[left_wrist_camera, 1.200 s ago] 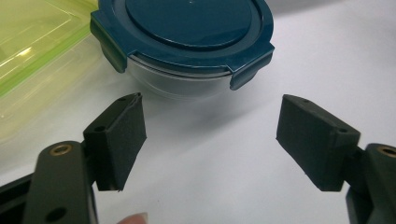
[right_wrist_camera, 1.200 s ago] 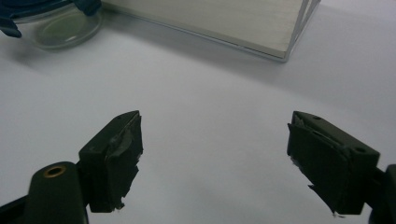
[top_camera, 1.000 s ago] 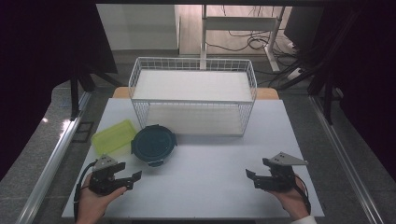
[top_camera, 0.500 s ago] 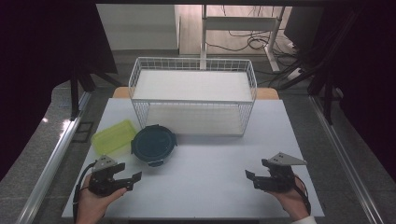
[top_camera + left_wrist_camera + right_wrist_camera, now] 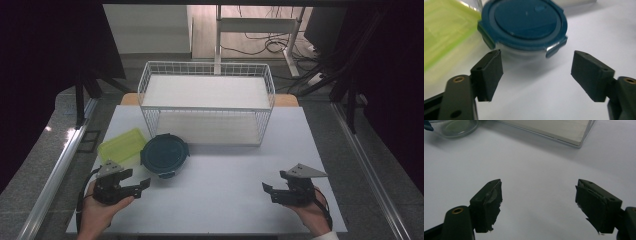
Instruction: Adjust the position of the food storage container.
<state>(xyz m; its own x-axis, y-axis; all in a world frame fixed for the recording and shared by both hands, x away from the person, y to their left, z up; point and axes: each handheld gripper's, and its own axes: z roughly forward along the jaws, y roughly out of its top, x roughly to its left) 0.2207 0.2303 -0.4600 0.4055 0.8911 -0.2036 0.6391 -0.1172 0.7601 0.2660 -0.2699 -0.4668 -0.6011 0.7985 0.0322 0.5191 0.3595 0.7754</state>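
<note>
**On the desk: two open grippers, one round box**

On the white desk (image 5: 225, 200) I count one round box with a blue lid (image 5: 165, 154), one flat green lid (image 5: 121, 145) and one white wire basket (image 5: 206, 102). Two hand-held grippers are there too.

From the middle of the desk, the round box sits at about 9 o'clock, touching the green lid on its far side. The basket stands at 12 o'clock.

The left hand-held gripper (image 5: 143, 182) is at 7 o'clock, near the round box but apart from it. Its jaws stand wide open and hold nothing. The right hand-held gripper (image 5: 266, 189) is at 5 o'clock, wide open over bare desk, holding nothing.

The left gripper view shows the box's clear glass wall and lid clips (image 5: 555, 48), too small to make out from above. The right gripper view shows the basket's corner (image 5: 579, 137) close up.

Nothing has moved since the earlier pictures.
</note>
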